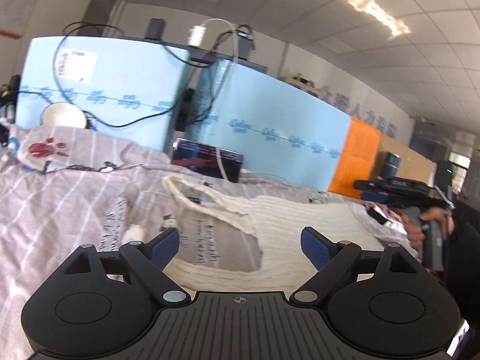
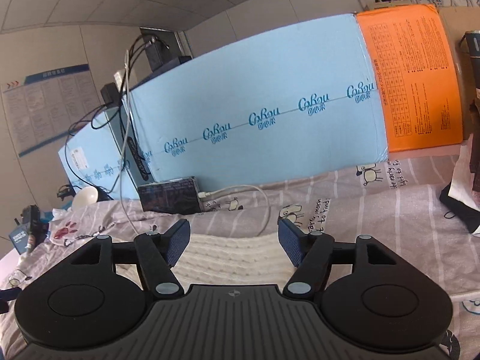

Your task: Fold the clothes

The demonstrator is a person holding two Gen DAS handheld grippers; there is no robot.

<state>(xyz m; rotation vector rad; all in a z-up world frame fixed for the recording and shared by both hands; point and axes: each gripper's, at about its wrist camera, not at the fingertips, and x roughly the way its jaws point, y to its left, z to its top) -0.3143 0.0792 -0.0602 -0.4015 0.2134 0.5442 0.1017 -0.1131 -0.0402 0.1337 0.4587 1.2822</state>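
A cream ribbed knit top [image 1: 303,228] lies flat on a grey striped bedsheet [image 1: 60,198], its thin straps [image 1: 192,201] toward the far left. My left gripper [image 1: 240,243] is open and empty, just above the top's armhole edge. In the right wrist view the same knit top [image 2: 234,255] lies under my right gripper [image 2: 234,240], which is open and empty with the fabric showing between its blue pads [image 2: 289,244]. The right gripper also shows at the right edge of the left wrist view [image 1: 390,186], held by a hand.
Light blue cartons [image 2: 255,105] and an orange-sided box [image 2: 411,84] stand along the far edge of the bed. A dark box [image 2: 171,195] with a white cable [image 2: 264,201] lies behind the top. A white bowl [image 1: 63,115] sits far left. Dark and white items [image 2: 462,198] lie at the right.
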